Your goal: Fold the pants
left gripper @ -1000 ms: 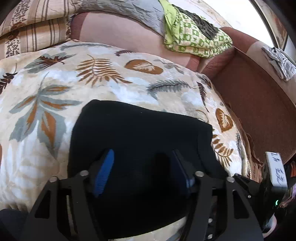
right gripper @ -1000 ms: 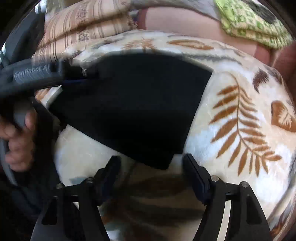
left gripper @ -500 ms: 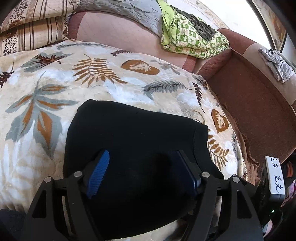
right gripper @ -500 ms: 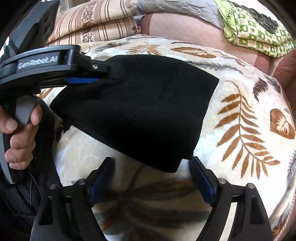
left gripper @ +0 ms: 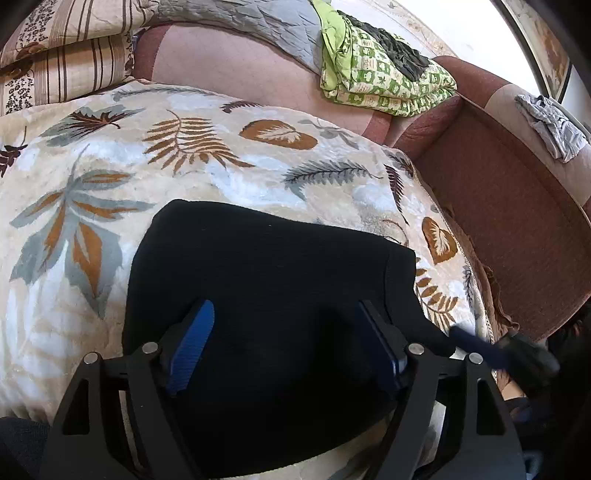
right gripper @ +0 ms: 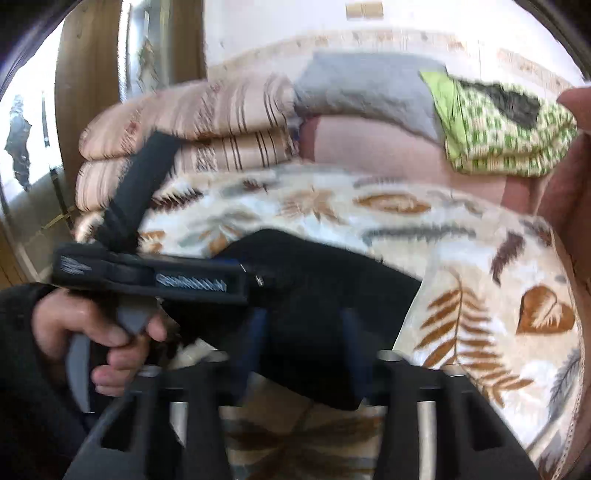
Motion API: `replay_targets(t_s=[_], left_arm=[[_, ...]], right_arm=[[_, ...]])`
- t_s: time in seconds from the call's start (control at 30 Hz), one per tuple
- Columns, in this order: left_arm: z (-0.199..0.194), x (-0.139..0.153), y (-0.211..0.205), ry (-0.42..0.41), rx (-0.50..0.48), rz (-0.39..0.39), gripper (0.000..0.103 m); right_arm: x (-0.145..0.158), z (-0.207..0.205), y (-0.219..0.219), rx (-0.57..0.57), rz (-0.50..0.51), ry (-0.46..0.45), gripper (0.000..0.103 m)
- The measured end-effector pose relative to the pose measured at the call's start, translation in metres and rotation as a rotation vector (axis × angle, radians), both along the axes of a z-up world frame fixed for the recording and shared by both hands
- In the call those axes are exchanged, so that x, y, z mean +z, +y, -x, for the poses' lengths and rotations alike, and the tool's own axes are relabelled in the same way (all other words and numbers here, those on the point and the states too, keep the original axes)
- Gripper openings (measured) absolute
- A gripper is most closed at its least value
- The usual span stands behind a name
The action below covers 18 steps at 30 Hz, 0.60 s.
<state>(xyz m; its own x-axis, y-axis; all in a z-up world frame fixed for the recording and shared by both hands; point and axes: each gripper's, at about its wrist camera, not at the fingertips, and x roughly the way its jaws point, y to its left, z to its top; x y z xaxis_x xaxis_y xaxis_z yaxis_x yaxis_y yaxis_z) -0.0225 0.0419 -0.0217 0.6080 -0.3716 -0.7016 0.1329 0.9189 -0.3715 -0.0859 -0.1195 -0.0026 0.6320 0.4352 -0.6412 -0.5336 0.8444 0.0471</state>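
Black folded pants [left gripper: 266, 266] lie on a leaf-patterned blanket [left gripper: 184, 147]. My left gripper [left gripper: 286, 343] sits over their near part. Its blue-padded jaws are opening and stand wide apart, pinching no cloth. In the right wrist view, which is blurred, the pants [right gripper: 332, 273] reach down to my right gripper [right gripper: 303, 332]. Its jaws are closing, and the near corner of the cloth fills the gap between them. A hand [right gripper: 110, 332] holds the left gripper's handle at the left of that view.
Striped pillows [left gripper: 55, 62], a grey quilt [left gripper: 240, 22] and a green patterned cloth [left gripper: 380, 74] line the sofa back. The brown sofa seat [left gripper: 498, 221] drops away past the blanket's right edge, and a grey garment [left gripper: 550, 125] lies on the arm.
My right gripper's jaws have come together around the near corner of the pants, and that gripper has risen and tilted up. The left jaws have spread slightly without moving off.
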Motion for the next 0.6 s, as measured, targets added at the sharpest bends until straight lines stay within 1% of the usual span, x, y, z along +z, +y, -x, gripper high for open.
replay_targets(t_s=[0.07, 0.1, 0.13, 0.23, 0.3, 0.33, 0.37, 0.47, 0.5, 0.53, 0.6], left_arm=[[0.000, 0.000, -0.002, -0.001, -0.003, -0.006, 0.079], [0.000, 0.000, -0.002, -0.002, -0.005, -0.005, 0.080], [0.000, 0.000, -0.002, -0.001, -0.008, -0.003, 0.081], [-0.001, 0.000, -0.004, -0.003, -0.018, -0.002, 0.086], [-0.002, 0.000, -0.008, 0.001, -0.035, 0.001, 0.094], [-0.003, 0.000, -0.010, 0.005, -0.055, 0.014, 0.103], [-0.004, 0.001, -0.011, 0.010, -0.064, 0.027, 0.103], [-0.005, 0.001, -0.009, 0.017, -0.059, 0.043, 0.103], [-0.006, 0.001, -0.008, 0.016, -0.060, 0.054, 0.103], [-0.005, 0.002, -0.007, 0.012, -0.059, 0.063, 0.103], [-0.005, 0.002, -0.006, -0.002, -0.057, 0.077, 0.103]], right_arm=[[-0.013, -0.008, 0.011, -0.005, 0.057, 0.049, 0.027], [-0.020, -0.014, 0.011, -0.007, 0.066, 0.087, 0.028], [-0.026, -0.017, 0.009, -0.011, 0.049, 0.119, 0.028], [-0.027, -0.020, 0.005, -0.007, 0.030, 0.134, 0.029], [-0.029, -0.016, 0.001, -0.006, 0.022, 0.129, 0.030], [-0.028, -0.016, 0.002, -0.004, 0.023, 0.128, 0.032], [-0.028, -0.015, 0.001, -0.002, 0.020, 0.130, 0.033], [-0.027, -0.012, 0.002, 0.011, 0.009, 0.132, 0.041], [-0.026, -0.010, 0.004, 0.019, 0.010, 0.131, 0.047], [-0.026, -0.009, 0.007, 0.032, 0.008, 0.129, 0.056], [-0.021, -0.006, 0.012, 0.050, 0.019, 0.110, 0.064]])
